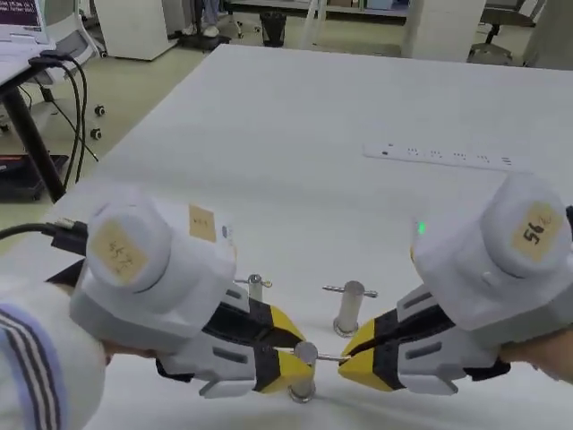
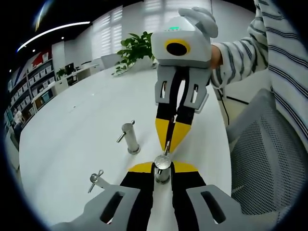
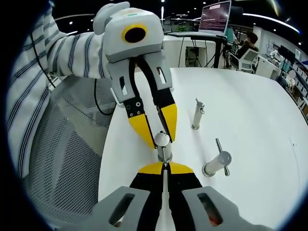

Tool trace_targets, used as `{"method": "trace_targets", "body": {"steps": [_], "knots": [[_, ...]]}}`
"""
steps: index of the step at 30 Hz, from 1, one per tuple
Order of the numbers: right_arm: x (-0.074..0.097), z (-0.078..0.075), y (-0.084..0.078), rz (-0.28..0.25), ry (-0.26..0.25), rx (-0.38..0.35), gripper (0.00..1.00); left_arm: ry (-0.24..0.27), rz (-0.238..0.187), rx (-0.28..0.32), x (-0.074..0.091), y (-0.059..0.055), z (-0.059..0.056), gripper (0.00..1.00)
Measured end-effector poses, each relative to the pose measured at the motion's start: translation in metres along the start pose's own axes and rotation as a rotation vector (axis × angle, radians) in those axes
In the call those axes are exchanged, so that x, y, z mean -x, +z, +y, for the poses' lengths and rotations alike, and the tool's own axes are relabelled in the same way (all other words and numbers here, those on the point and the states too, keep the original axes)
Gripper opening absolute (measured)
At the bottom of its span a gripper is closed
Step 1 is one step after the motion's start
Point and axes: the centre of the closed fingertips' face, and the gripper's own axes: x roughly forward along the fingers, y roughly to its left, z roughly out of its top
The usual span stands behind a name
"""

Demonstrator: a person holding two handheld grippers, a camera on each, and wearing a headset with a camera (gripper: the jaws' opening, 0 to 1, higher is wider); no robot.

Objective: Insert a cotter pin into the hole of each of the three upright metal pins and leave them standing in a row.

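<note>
Three upright metal pins stand on the white table (image 1: 295,161). My left gripper (image 1: 292,348) is shut on the nearest pin (image 1: 303,356), one yellow fingertip on each side; the same pin (image 2: 162,169) shows between its jaws in the left gripper view. My right gripper (image 1: 352,356) is shut on a thin cotter pin (image 1: 329,358), whose tip touches the side of that pin's head. In the right gripper view the cotter pin (image 3: 165,162) points from my jaws at the held pin (image 3: 162,143). The middle pin (image 1: 348,307) and the far left pin (image 1: 255,286) each carry a cotter pin.
A white power strip (image 1: 443,155) lies at the back right of the table. Beyond the table's left edge, a desk with cables (image 1: 63,98) stands on the floor. A mesh chair (image 3: 72,163) sits behind the person.
</note>
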Motion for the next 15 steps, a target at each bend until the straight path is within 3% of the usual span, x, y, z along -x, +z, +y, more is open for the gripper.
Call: {"method": "trace_targets", "body": {"steps": [8,15], "knots": [[-0.0064,0.003,0.0095,-0.017,0.023,0.017,0.0,-0.01,0.009,-0.012,-0.0025,0.002,-0.002,0.09],[-0.0074,0.0038,0.0077,0.008,0.039,0.063,0.0,-0.004,0.012,-0.035,-0.0043,0.0027,-0.0015,0.09]]}}
